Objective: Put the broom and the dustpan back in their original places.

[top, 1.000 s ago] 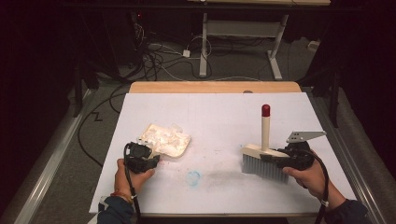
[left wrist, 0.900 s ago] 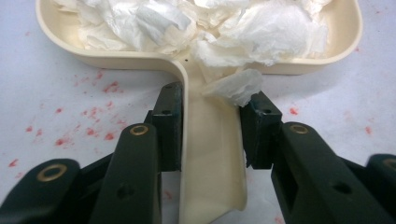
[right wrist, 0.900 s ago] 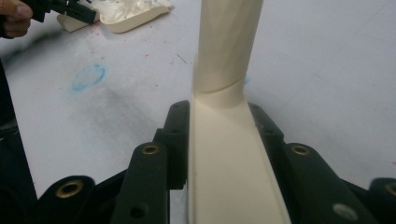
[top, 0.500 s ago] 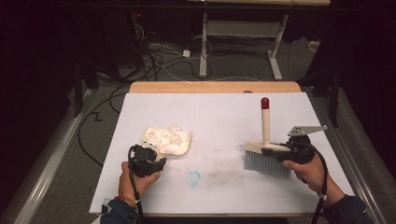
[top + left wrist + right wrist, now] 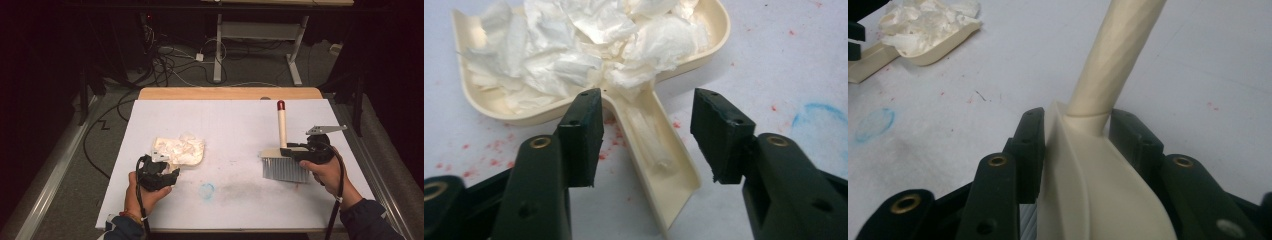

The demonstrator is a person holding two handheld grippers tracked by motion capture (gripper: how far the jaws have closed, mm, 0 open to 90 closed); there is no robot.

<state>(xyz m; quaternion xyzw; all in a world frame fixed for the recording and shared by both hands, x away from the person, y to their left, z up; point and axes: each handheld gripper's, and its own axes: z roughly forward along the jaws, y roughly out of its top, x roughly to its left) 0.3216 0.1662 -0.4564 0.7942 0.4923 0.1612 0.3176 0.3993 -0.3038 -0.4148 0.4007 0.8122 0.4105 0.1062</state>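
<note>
A cream dustpan (image 5: 181, 150) heaped with crumpled white tissue (image 5: 574, 45) lies left of centre on the white sheet. Its handle (image 5: 659, 150) points toward my left gripper (image 5: 166, 167), which is open. One jaw stands on each side of the handle without gripping it. My right gripper (image 5: 294, 150) is shut on the cream base of a hand brush (image 5: 284, 169). The brush stands upright on its grey bristles, and its red-tipped handle (image 5: 282, 122) points up. In the right gripper view the brush stem (image 5: 1108, 65) rises between the jaws, and the dustpan (image 5: 943, 47) lies far left.
A white sheet (image 5: 235, 120) covers the table, with a wooden edge (image 5: 230, 93) at the back. A blue smudge (image 5: 206, 190) and a greyish stain mark the sheet between the hands. Small red specks (image 5: 489, 160) dot it near the pan. Cables and table legs lie on the floor beyond.
My left gripper has slid a little toward the near edge, beside the pan's handle. The brush and my right gripper have shifted slightly away from the person. The dustpan has stayed put.
</note>
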